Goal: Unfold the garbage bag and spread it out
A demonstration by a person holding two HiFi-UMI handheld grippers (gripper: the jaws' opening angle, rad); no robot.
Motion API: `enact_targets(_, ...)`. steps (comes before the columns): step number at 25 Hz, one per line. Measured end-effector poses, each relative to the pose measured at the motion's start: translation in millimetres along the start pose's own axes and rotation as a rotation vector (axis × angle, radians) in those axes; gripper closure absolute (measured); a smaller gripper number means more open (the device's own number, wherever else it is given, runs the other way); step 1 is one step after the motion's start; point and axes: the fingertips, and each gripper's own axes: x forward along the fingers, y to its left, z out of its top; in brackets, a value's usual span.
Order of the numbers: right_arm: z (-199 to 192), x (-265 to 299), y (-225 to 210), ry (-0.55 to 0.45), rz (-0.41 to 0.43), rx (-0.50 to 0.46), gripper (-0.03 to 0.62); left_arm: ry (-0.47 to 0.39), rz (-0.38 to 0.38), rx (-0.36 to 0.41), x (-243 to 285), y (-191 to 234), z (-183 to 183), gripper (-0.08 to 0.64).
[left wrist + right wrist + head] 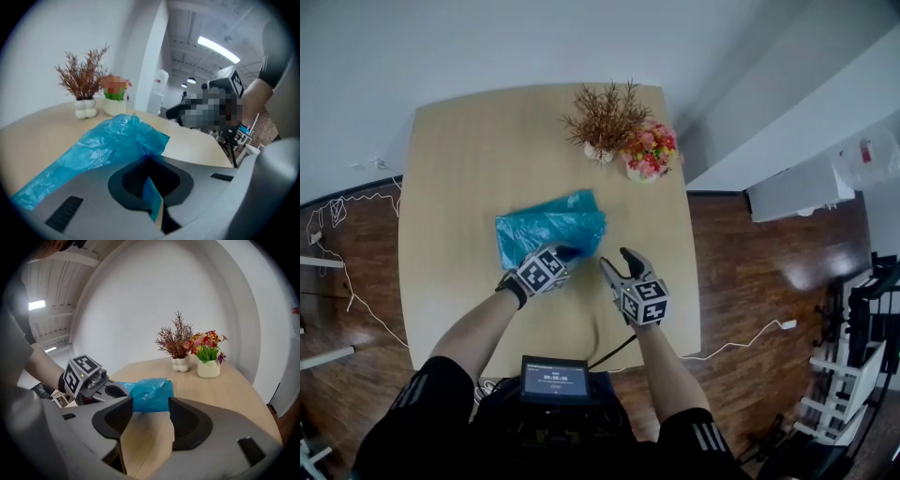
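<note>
the garbage bag (pixel 551 230), a crumpled blue plastic sheet folded into a rough rectangle, lies on the pale wooden table (pixel 469 169) a little toward the person's side of its middle. its near right corner is lifted off the surface. the left gripper (pixel 571 252) has that corner: in the left gripper view the jaws of the left gripper (pixel 152 197) are closed together with a thin fold of the blue film pinched between them, and the rest of the garbage bag (pixel 108 145) trails away from them down to the table (pixel 197 140).

the right gripper (pixel 616 260) hangs just to the right of the bag's near corner, above bare wood and apart from the plastic. in the right gripper view the jaws of the right gripper (pixel 150 420) stand apart with only table (pixel 225 390) between them; the garbage bag (pixel 150 393) lies just beyond their tips, with the left gripper (pixel 117 391) at its left end.

at the far edge of the table, well apart from the bag, stand a white vase of brown dried twigs (pixel 602 122) and, just beside it on the right, a pot of red and pink flowers (pixel 649 155). a small dark screen (pixel 555 380) sits at the person's chest, and thin cables (pixel 750 339) run over the dark wooden floor (pixel 769 272).
</note>
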Motion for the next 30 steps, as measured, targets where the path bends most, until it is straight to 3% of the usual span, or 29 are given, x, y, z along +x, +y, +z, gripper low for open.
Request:
enact_targets(4, 1.8, 11.1, -3.4, 0.013, 0.008, -0.030, 0.344, -0.195, 0.073, -0.033, -45.7, 15.6, 28.3, 0.560)
enact_targets(9, 5.8, 47.8, -6.4, 0.052, 0.024, -0.077, 0.344, -0.425, 0.169, -0.130, -118.7, 40.1, 55.6, 0.560)
enact_targets(17, -7.0, 121.4, -0.8, 0.203, 0.047, -0.184, 0.345, -0.643, 0.341, -0.252, -216.1, 78.4, 55.1, 0.560)
enact_targets(24, -38.9, 142.0, -10.4, 0.334, 0.007, -0.224, 0.356, -0.859, 0.528, -0.494, -321.1, 111.1, 8.5, 0.560)
enact_targets(30, -57.3, 144.3, -20.1, 0.391, -0.032, -0.251, 0.359, -0.918, 0.727, -0.685, -400.4, 133.0, -76.5, 0.560)
